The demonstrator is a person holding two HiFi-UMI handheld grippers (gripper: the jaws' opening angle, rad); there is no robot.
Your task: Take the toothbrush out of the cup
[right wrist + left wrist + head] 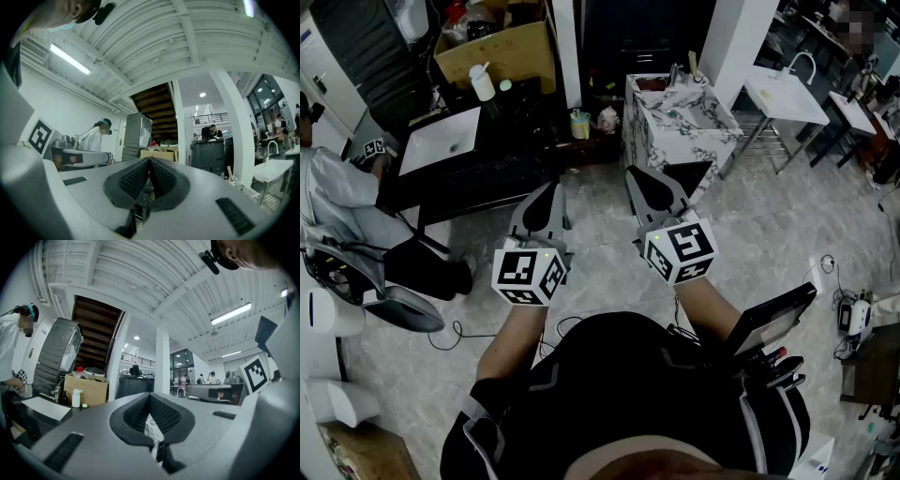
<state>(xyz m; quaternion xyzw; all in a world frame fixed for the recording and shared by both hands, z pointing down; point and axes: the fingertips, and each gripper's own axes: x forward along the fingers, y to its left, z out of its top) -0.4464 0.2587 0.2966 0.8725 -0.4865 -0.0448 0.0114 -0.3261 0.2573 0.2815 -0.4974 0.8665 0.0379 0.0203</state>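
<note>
Both grippers are held level over the floor, side by side, well short of a marble-patterned sink cabinet [675, 127]. On the cabinet's far edge a pale upright handle [692, 64] stands, seemingly the toothbrush in its cup; it is too small to tell more. The right gripper view shows that handle [229, 172] far off at the right. My left gripper [550, 190] is shut with nothing in it, and its ribbed pads [164, 416] meet at the tip. My right gripper [640, 175] also has its pads [161, 178] closed together and holds nothing.
A black counter with a white basin [441, 141] stands at the left, with a white bottle [482, 82] and a cardboard box [497, 49] behind it. A seated person in white [337, 202] is at far left. A white sink stand [787, 94] is at right. Cables [834, 272] lie on the floor.
</note>
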